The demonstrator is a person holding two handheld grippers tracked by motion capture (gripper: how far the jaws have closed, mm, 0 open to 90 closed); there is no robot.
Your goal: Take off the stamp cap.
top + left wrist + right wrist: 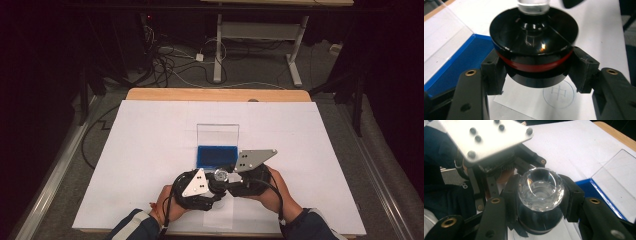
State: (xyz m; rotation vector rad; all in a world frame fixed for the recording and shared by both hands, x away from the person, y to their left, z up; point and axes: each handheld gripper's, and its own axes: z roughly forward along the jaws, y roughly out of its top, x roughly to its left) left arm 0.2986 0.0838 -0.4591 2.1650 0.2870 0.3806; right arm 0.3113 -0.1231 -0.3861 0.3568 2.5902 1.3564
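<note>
**Two grippers sharing one lens piece**

The left gripper (pixel 536 75) is clamping the black base (pixel 534 50) with its red ring; the right gripper (pixel 540 202) is clamping the faceted clear cap (pixel 541 187), just in front of the open blue case (pixel 217 156). Uneven twisting is risking a slip or drop.

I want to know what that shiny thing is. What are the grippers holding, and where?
The left gripper clamps the black base at its red band; the right gripper grips the clear faceted top by its sides.

right hand-held gripper (pixel 540 195) clamps faceted clear knob (pixel 540 188), blue case (pixel 596 192) beside.
</note>
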